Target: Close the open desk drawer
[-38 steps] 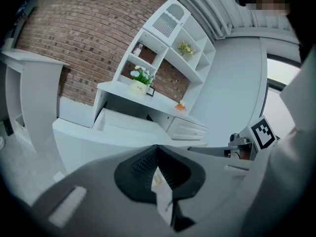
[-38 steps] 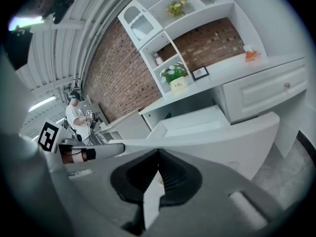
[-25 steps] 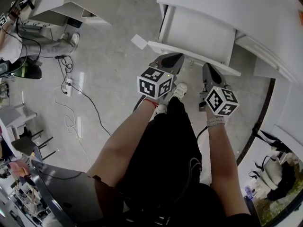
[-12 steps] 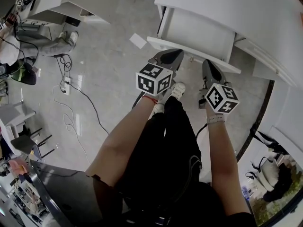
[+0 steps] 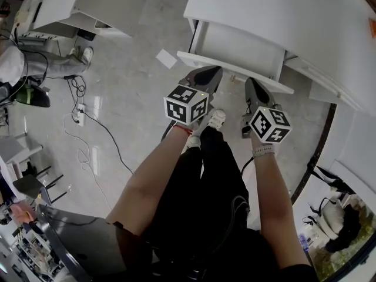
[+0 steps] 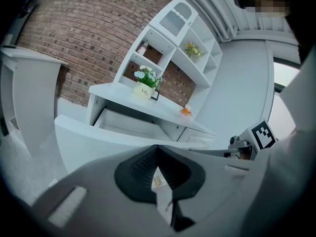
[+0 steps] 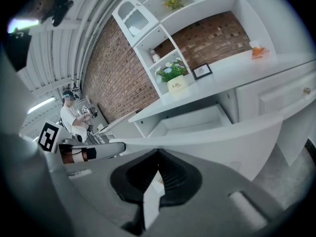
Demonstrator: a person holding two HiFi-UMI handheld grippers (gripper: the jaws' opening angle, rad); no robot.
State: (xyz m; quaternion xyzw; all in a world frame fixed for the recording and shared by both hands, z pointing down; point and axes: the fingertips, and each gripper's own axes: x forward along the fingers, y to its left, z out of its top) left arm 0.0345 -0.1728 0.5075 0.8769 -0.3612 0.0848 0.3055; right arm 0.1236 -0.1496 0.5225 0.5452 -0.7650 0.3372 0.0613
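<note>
Head view, looking steeply down: a white desk fills the upper right, and its drawer stands open from the desk's front edge near the left end, empty inside. The drawer's front panel runs as a pale band below it. Compared with the frames half a second and one second earlier, less of the drawer's side wall shows beyond the desk's edge, so the drawer sits further in, and both grippers have advanced with it.

The left gripper points at the left half of the front panel and the right gripper at the right half. Each tip lies at the panel's lower edge, though contact cannot be confirmed. Both pairs of jaws are closed tip to tip with nothing between them, as each gripper view shows. The marker cubes face the camera above the person's wrists.

Left gripper view: the front panel spans the frame just beyond the closed tips. Behind it the desk top carries a pot of flowers near its back edge, under a white shelf unit set against a brick wall.

Right gripper view: a second, shut drawer lies to the right of the open one.

On the floor, a white sheet of paper lies left of the drawer's corner, and it has shifted in the frame only with the camera.
</note>
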